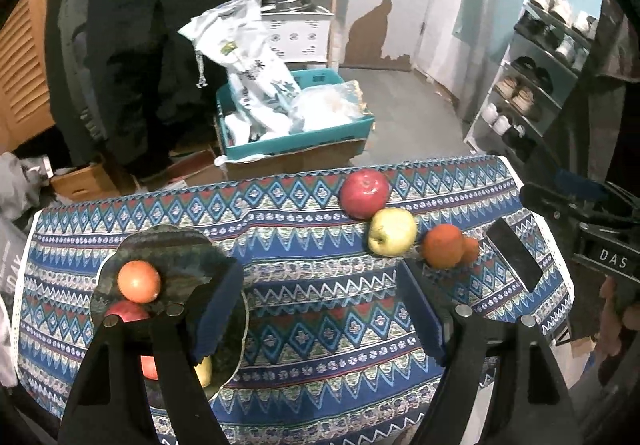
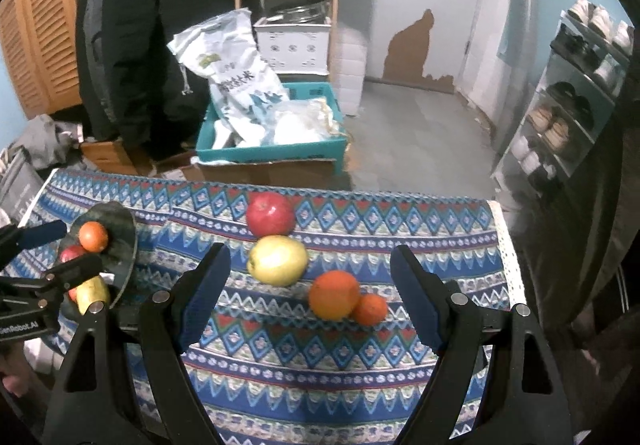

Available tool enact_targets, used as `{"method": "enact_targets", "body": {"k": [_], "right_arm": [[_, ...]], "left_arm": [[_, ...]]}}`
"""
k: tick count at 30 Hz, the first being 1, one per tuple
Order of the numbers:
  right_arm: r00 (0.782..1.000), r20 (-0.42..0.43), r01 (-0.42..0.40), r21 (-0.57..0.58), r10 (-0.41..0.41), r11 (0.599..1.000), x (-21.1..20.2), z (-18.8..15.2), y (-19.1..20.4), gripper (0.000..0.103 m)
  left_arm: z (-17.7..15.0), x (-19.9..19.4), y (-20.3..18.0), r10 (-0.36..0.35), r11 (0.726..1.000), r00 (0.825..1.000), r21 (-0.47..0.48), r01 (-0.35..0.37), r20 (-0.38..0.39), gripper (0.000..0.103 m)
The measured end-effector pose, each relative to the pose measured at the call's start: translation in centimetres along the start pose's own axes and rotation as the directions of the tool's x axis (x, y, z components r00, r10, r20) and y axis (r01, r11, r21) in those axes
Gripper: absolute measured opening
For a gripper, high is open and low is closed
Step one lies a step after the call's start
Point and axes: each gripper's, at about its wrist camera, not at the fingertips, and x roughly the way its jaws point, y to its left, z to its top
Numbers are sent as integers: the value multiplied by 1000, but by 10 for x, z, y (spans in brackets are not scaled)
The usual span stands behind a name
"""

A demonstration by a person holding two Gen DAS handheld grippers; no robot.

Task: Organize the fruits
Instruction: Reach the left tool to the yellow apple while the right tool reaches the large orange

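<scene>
Left gripper (image 1: 320, 309): hanging released, empty, over the cloth (image 1: 320, 345) beside the plate (image 1: 180, 249).
Right gripper (image 2: 310, 293): hanging released, empty, the orange (image 2: 334, 295) lying ahead between its fingers.
Fruit: red apple (image 2: 270, 214), yellow apple (image 2: 277, 260), orange and small orange (image 2: 370, 309) are sitting on the cloth, touching in a row; others are lying on the plate.
Doing it well: probably lowering squarely over the orange, avoiding nudging the small one.
Left view only: a phone (image 1: 514, 254) is lying beside the oranges.
</scene>
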Motion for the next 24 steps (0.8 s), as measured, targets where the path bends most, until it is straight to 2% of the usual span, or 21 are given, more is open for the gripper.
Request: {"method": "enact_targets", "body": {"k": [11, 24], "right_arm": [[998, -57, 12, 31, -11, 999, 21, -16, -30, 82], [979, -202, 1, 17, 3, 1000, 91, -30, -39, 82]], "left_arm": [[1, 29, -26, 0, 998, 999, 57, 3, -50, 81], [0, 82, -30, -9, 998, 991, 60, 17, -135, 81]]}}
